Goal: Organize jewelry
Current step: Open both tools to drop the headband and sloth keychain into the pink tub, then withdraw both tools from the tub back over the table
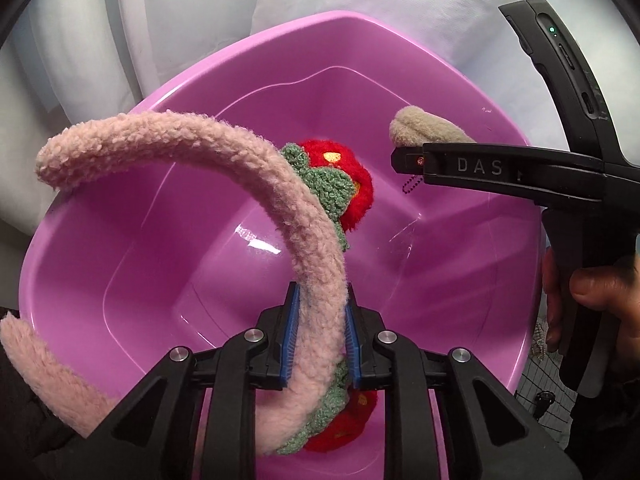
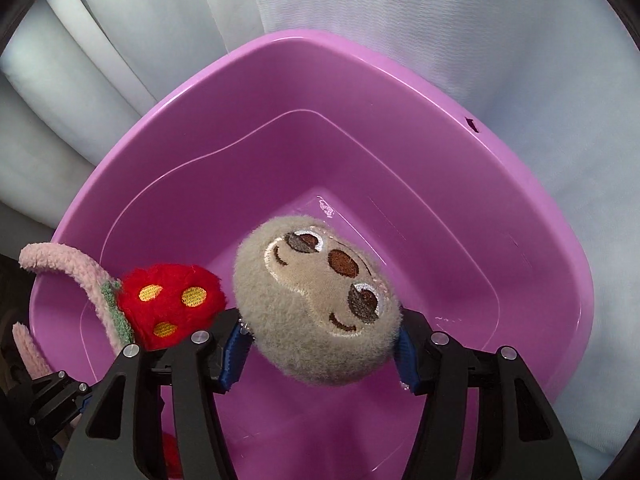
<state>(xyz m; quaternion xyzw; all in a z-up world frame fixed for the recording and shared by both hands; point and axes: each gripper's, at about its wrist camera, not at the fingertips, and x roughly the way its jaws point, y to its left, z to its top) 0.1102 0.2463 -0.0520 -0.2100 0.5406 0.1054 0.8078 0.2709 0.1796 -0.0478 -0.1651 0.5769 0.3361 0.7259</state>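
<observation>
Item: fuzzy pink headband with red plush strawberries (image 1: 304, 216), clamped in left gripper (image 1: 319, 334) above glossy purple plastic basin (image 1: 460, 280). Right gripper (image 2: 318, 354) clamped on beige plush monkey-face charm (image 2: 316, 300), likewise over basin. Advice: lower both well inside the rim, release separately.

surface: white bedding (image 2: 460, 40) | on it: purple basin (image 2: 500, 208)

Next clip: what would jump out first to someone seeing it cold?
The big purple basin fills both views. Over it, the right tool grips a plush monkey face, and the left tool clamps a fuzzy pink headband with a red strawberry on it.
</observation>
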